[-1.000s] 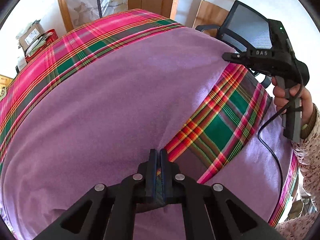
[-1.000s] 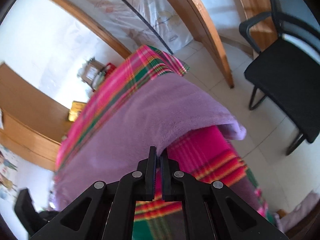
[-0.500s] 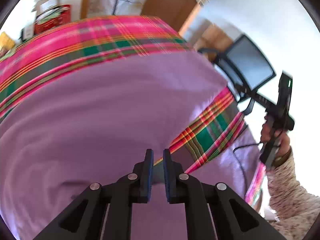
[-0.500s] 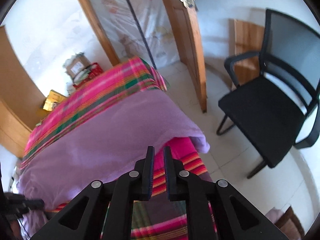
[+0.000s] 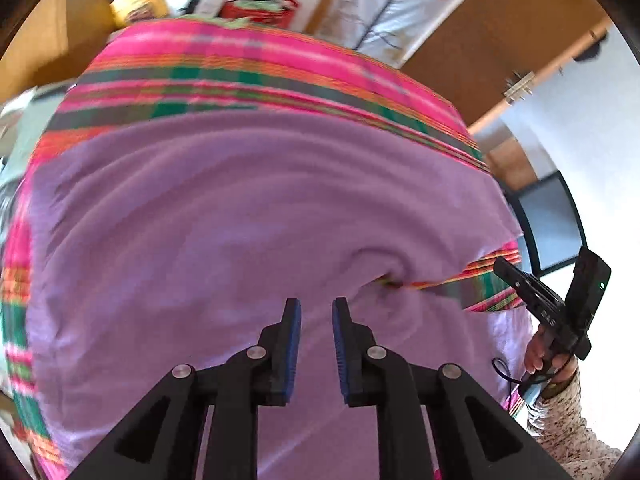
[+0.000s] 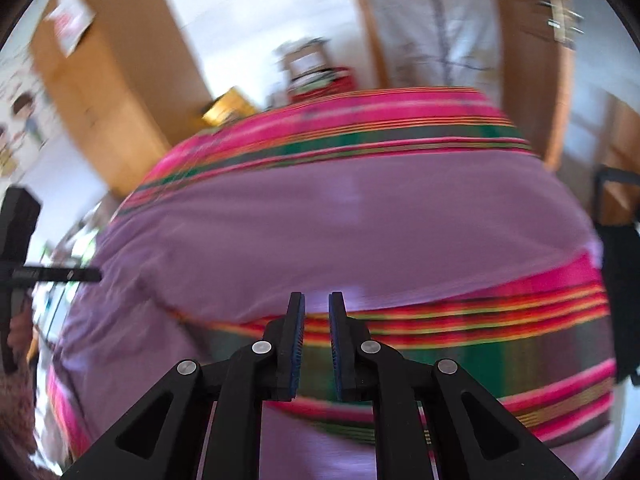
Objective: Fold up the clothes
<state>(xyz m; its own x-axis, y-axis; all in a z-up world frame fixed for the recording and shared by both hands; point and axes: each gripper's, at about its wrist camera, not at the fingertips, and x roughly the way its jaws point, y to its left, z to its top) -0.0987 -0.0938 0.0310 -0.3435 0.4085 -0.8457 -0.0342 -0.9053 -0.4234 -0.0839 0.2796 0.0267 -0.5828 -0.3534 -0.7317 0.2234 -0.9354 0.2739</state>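
Soft fleecy lilac garment [image 5: 240,216] fills the middle of both views, rippled into curved wrinkles over a plaid cloth [image 5: 248,76] of pink, green and orange stripes. Left gripper [image 5: 316,308] hangs over it released, blue ribbed pads apart, gripping nothing. Right gripper [image 6: 317,304] also gapes a little, empty, above a plaid strip at lower centre; that view's blurry.

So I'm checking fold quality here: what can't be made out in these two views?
- Purple garment: near edge hidden behind the left gripper in the left wrist view.
- Its type: no sleeves or collar visible in either view.
- Plaid cloth and background clutter: motion-blurred in the right wrist view.
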